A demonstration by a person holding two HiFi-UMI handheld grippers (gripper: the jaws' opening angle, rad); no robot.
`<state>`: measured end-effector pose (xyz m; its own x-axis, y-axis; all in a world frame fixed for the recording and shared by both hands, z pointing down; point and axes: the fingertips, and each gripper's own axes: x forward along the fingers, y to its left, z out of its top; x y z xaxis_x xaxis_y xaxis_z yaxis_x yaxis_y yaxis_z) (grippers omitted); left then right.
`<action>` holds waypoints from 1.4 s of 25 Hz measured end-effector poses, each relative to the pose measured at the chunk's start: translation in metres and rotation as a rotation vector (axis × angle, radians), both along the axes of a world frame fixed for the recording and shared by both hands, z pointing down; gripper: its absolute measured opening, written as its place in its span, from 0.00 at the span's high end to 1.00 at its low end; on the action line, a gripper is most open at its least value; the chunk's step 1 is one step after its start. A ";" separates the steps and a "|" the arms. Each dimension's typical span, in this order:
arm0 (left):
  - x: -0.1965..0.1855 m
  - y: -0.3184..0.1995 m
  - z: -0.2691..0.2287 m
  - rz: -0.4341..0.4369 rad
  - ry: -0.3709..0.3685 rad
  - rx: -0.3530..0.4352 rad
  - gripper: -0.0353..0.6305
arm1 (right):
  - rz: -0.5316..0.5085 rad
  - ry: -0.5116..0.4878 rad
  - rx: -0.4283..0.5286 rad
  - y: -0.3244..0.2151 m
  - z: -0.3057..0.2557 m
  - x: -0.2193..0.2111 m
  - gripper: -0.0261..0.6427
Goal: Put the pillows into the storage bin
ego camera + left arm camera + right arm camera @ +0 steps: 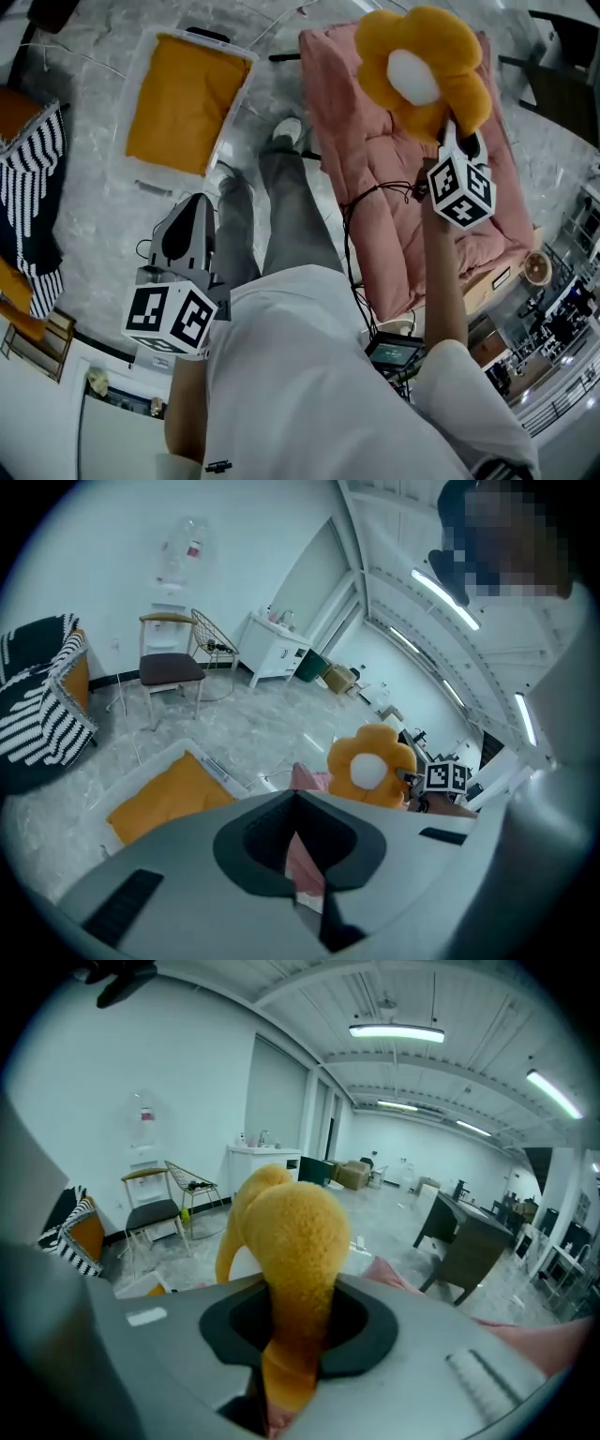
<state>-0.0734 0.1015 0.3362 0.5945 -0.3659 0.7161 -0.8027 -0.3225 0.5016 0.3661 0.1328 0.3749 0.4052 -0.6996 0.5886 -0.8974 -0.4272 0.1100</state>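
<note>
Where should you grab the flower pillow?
By one petal, coming in edge-on, as the right gripper does now. The flower pillow has soft, narrow petals that squash between the jaws; its puffy white middle looks too thick.

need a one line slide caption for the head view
Right gripper holds a flower pillow above the pink sofa; an orange pillow already lies in the storage bin.

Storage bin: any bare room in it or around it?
The bin is filled by the orange pillow; only the pillow's top is free. Bare floor lies between bin and striped cushion. Between bin and pink mattress, the person's legs crowd it.
</note>
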 end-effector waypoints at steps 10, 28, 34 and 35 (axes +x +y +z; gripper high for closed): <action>-0.082 0.002 -0.002 -0.173 0.025 0.012 0.93 | -0.250 0.016 0.071 -0.087 -0.029 -0.123 0.81; -0.250 0.035 0.007 -0.529 0.042 0.006 0.93 | -0.765 -0.062 0.000 -0.173 0.010 -0.411 0.81; -0.302 0.052 0.014 -0.642 0.044 0.003 0.93 | -0.920 -0.143 -0.101 -0.176 0.071 -0.516 0.81; -0.311 0.055 0.017 -0.657 0.043 0.000 0.93 | -0.944 -0.165 -0.129 -0.175 0.085 -0.532 0.81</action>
<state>-0.3842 0.1569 0.3529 0.2750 -0.6624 0.6969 -0.8120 0.2281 0.5372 -0.1663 -0.0418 0.4599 -0.3856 -0.6205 0.6828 -0.8733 0.4844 -0.0529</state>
